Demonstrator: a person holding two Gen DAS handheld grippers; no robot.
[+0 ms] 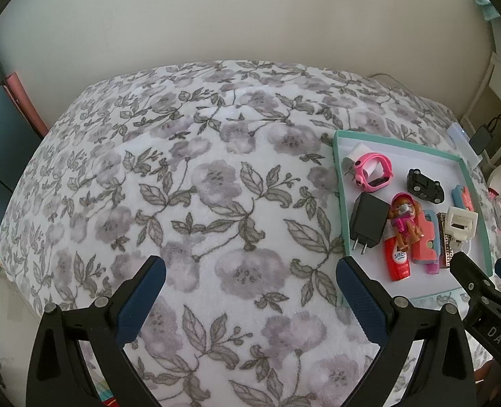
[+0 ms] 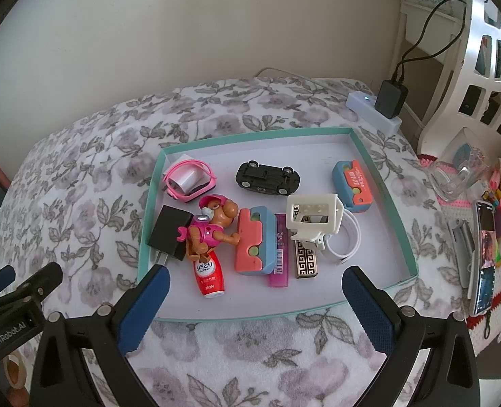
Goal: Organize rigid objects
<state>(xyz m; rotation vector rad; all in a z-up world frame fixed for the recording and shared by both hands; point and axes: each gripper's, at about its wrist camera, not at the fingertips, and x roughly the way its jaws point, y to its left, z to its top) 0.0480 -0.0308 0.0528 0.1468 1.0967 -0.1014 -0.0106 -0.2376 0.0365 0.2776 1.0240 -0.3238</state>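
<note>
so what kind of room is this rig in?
Probably a child's bedroom or play area at home. The teal-rimmed shallow cardboard tray of toys sits on a soft grey floral fleece blanket, a white plastic lattice basket stands beside it, and a black charger plugs into a white power strip by the wall.

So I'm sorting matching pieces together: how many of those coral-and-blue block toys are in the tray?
2. One coral-and-blue block lies near the tray's middle, beside the pink tube. The other sits by the right wall of the tray. None appears hidden.
</note>
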